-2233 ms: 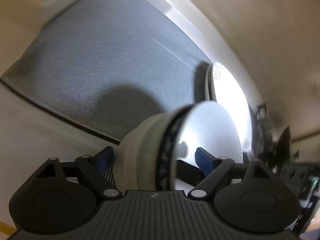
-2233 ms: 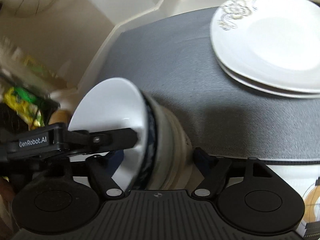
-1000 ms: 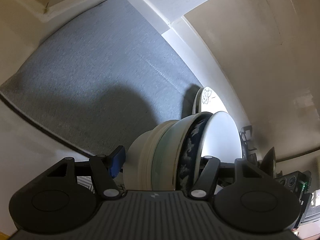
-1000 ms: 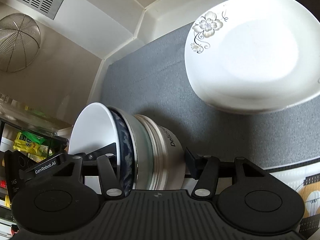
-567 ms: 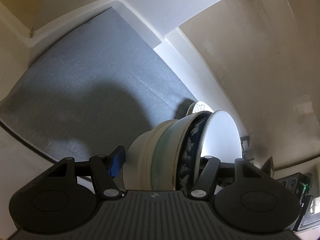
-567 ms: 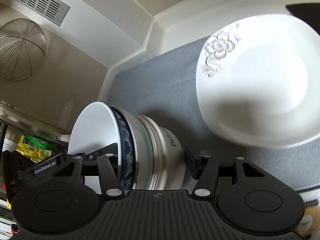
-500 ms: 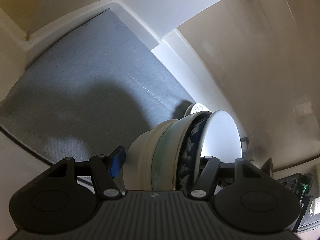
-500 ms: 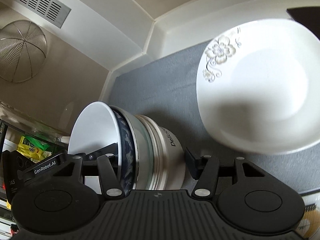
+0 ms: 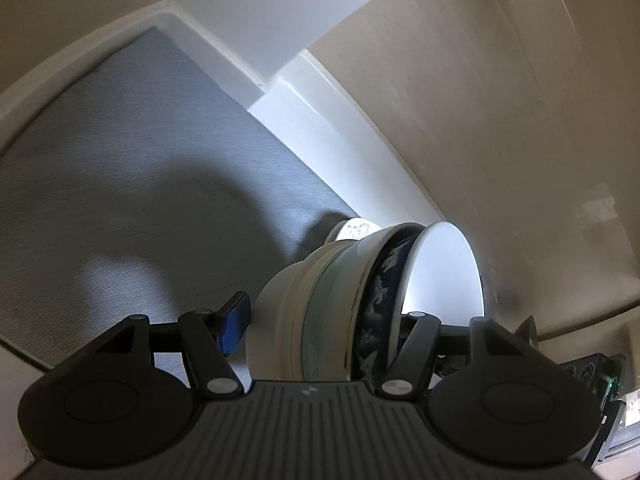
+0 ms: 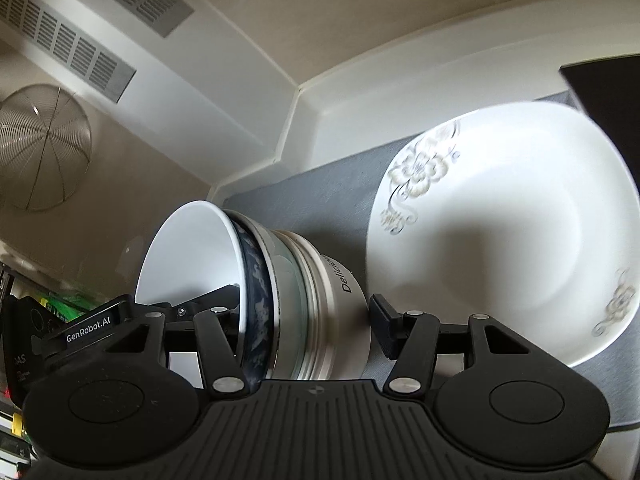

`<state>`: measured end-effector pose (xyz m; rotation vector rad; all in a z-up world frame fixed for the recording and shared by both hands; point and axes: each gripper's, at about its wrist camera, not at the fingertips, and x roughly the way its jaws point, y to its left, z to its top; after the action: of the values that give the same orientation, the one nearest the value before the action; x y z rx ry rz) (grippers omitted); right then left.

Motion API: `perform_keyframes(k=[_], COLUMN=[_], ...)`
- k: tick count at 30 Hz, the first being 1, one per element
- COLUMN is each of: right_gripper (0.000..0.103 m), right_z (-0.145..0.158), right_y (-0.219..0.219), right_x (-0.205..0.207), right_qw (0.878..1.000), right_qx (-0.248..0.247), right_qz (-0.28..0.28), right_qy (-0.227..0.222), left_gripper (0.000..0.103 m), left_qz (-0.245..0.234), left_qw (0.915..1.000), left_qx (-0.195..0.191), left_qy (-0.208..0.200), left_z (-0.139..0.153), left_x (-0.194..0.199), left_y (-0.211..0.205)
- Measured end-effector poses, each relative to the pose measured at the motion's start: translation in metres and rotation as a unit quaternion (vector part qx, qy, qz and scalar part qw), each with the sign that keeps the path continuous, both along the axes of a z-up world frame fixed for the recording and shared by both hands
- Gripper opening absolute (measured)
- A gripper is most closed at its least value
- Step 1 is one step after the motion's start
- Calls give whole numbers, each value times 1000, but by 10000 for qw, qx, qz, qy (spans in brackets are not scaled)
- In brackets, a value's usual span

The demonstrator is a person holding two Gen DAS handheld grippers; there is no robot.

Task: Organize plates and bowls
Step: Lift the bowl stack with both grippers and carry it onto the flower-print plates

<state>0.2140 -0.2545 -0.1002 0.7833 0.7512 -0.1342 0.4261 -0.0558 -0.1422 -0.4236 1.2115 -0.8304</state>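
Nested bowl stack (image 9: 360,300) held sideways, clamped jointly by left gripper (image 9: 320,320) and right gripper (image 10: 308,316), sharing its weight above the grey shelf liner (image 9: 120,160) beside the floral plates (image 10: 500,232).

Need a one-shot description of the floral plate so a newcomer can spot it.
Start at the grey mat lining the white shelf corner. On its right side lies a large white plate, well apart from the stack of nested bowls held sideways between both tools. It alone lies flat and carries pale flower-and-scroll prints near its rim.
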Motion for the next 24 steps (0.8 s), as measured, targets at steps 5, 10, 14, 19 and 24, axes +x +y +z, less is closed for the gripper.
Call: perform_keyframes(k=[5, 10, 14, 19, 24], right_gripper=[59, 59, 59, 59, 41], right_z=[7, 12, 13, 9, -14], right_y=[-15, -32, -47, -66, -87], right_x=[-6, -14, -23, -36, -40], right_qw=[9998, 9993, 9984, 9968, 9933], right_qx=[-75, -135, -180, -260, -51], right_qz=[-140, -327, -523, -753, -1083], right_qy=[-80, -133, -117, 6, 397], left_gripper=[69, 69, 69, 67, 67], left_qz=[-136, -313, -503, -782, -913], left_qw=[9999, 9994, 9986, 9968, 9948], left_qx=[-52, -101, -115, -102, 17], left_qy=[-72, -95, -80, -131, -457], left_z=[6, 9, 7, -2, -8], left_x=[1, 0, -3, -4, -4], left_y=[-23, -50, -74, -108, -141])
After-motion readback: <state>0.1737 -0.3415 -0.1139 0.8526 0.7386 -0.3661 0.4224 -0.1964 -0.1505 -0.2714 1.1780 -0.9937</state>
